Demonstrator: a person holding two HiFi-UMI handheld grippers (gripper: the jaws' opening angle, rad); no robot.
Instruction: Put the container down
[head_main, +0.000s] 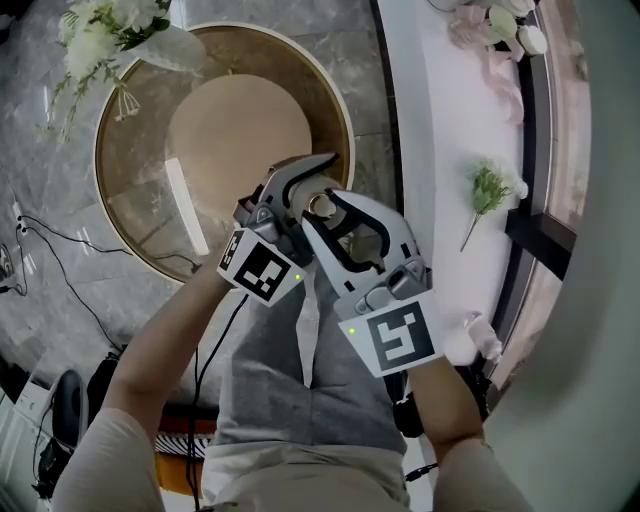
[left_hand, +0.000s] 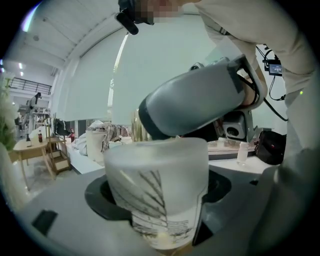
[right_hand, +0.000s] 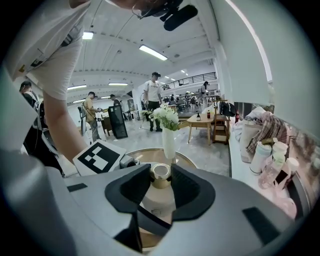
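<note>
Frosted cylindrical container (left_hand: 159, 175) with a printed leaf and a gold collar (right_hand: 161, 172), held over the round, gold-rimmed glass table (head_main: 101, 160); left gripper (head_main: 300, 188) clamped on its body, right gripper (right_hand: 161, 189) clamped on the collar, crossing over the left; vase (right_hand: 168, 144) of white flowers (head_main: 100, 25) on the table's far side; white ledge (head_main: 435, 150) beside.

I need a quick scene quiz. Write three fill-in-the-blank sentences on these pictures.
1. The left gripper is shut on the frosted ____.
2. The right gripper pinches its ____-coloured top.
3. The vase holds ____ flowers.
Missing: container; gold; white.
</note>
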